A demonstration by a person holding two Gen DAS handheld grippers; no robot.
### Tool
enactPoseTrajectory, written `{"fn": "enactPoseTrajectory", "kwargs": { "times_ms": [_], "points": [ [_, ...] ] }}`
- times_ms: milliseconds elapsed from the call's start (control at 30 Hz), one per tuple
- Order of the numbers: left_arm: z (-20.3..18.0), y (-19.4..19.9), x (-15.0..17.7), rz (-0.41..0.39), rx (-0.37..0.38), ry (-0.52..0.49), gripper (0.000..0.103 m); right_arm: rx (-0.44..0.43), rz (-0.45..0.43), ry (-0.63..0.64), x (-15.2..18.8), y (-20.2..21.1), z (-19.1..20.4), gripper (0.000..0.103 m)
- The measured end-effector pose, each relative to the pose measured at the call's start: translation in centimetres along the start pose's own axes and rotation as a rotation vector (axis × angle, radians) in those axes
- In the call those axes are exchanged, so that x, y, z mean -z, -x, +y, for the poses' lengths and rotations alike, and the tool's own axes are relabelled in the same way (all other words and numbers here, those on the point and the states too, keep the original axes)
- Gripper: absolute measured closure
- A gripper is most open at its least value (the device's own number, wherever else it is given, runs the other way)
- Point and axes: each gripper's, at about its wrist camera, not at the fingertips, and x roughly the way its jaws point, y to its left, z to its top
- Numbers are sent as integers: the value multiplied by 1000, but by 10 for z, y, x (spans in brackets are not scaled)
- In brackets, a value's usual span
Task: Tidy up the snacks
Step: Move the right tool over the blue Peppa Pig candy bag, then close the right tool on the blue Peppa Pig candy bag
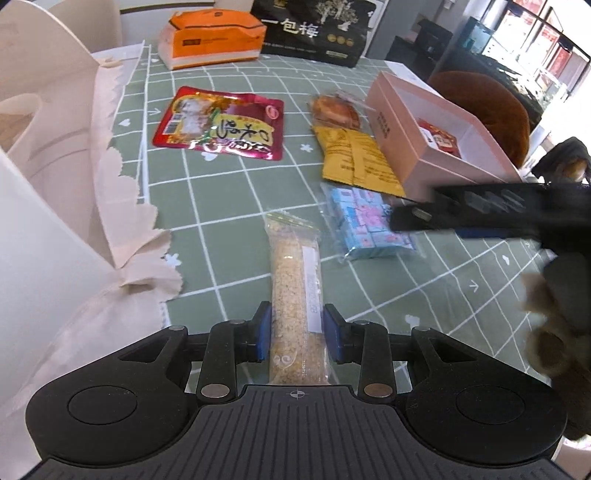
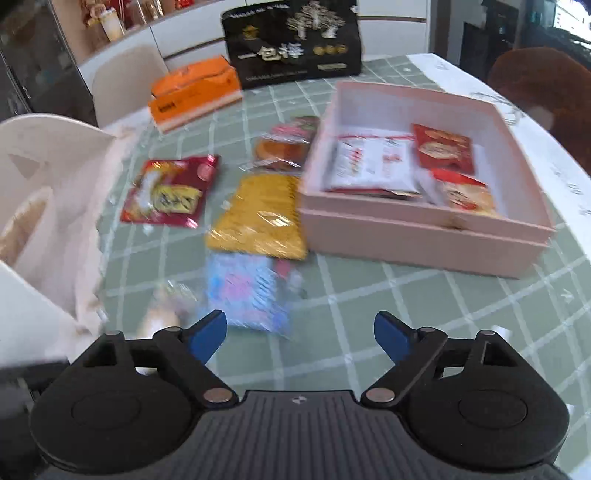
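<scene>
A long clear packet of pale grain bar (image 1: 295,291) lies lengthwise on the green checked tablecloth (image 1: 229,229). My left gripper (image 1: 299,334) is shut on its near end, a blue pad against each side. In the right wrist view my right gripper (image 2: 300,336) is open over bare cloth, with nothing between its fingers. Just beyond it lies a blue packet (image 2: 247,291), with a yellow packet (image 2: 258,218) behind. The pink box (image 2: 424,236) at right holds red and white packets (image 2: 373,162). In the left wrist view a right gripper finger (image 1: 413,218) hovers over the blue packet (image 1: 369,225).
A red packet (image 1: 221,125) and a wrapped pastry (image 1: 332,109) lie mid-table. An orange tissue pack (image 1: 210,37) and a black bag (image 1: 314,26) stand at the back. A white paper bag (image 1: 44,147) fills the left side. A brown chair (image 2: 539,85) stands beyond the box.
</scene>
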Motion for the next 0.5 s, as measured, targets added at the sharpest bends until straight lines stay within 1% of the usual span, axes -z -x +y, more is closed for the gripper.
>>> {"fn": "enactPoseTrajectory", "kwargs": {
  "times_ms": [100, 233, 267, 300, 333, 367, 433, 500],
  "points": [
    [0, 2, 3, 2, -4, -7, 67, -5, 25, 6, -14, -24, 21, 15],
    [-1, 4, 6, 7, 4, -16, 67, 28, 77, 60, -16, -57, 38, 17],
    [0, 5, 6, 5, 6, -17, 67, 37, 55, 72, -14, -54, 38, 23],
    [0, 5, 6, 4, 8, -17, 67, 15, 63, 77, -12, -51, 35, 24],
    [-1, 4, 6, 3, 13, -17, 67, 3, 72, 88, -9, -46, 32, 29],
    [-2, 3, 5, 6, 22, -16, 67, -5, 78, 103, -5, -41, 27, 31],
    [-6, 0, 4, 14, 52, -12, 67, -5, 93, 140, 6, -29, 17, 31],
    [-15, -3, 3, 19, 73, -30, 67, 3, 105, 194, 20, -14, 0, 30]
  ]
}}
